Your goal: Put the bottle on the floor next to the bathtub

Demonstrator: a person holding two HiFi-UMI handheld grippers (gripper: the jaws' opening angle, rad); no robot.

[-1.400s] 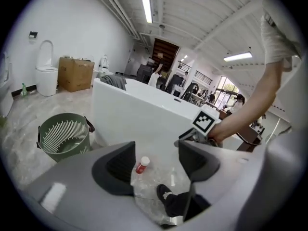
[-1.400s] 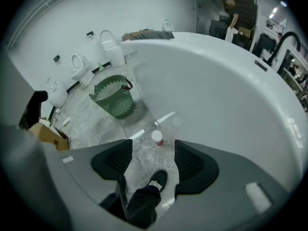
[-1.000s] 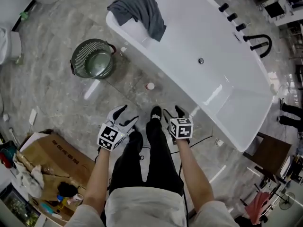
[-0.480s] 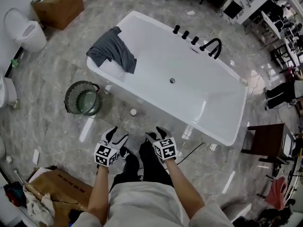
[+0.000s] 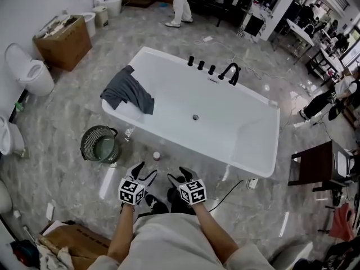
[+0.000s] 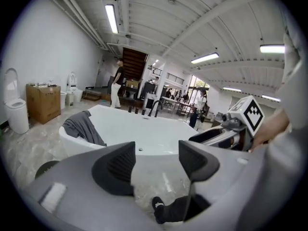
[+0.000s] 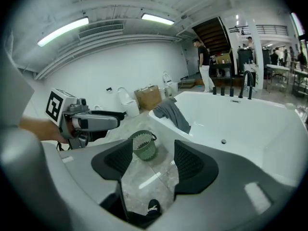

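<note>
A small white round thing (image 5: 156, 156), possibly the bottle seen from above, stands on the grey marble floor close to the near side of the white bathtub (image 5: 247, 139). A grey towel (image 5: 128, 91) hangs over the tub's left rim. My left gripper (image 5: 145, 171) and right gripper (image 5: 179, 174) hover side by side above my legs, a short way from the white thing, both open with nothing between the jaws. In the left gripper view the left gripper (image 6: 156, 165) faces the bathtub (image 6: 144, 129). In the right gripper view the right gripper (image 7: 153, 160) faces the green basket (image 7: 144, 144).
A green mesh basket (image 5: 99, 145) stands on the floor left of the tub. Black taps (image 5: 229, 72) sit on the far rim. A toilet (image 5: 31, 75), a cardboard box (image 5: 61, 41), a dark chair (image 5: 315, 165) and a standing person (image 5: 180, 1) surround the area. A cable (image 5: 230, 185) lies by my feet.
The head view has risen and pulled back, so the tub, basket and white thing look smaller and farther off. Both grippers stay open and sit lower and closer together in the frame.
</note>
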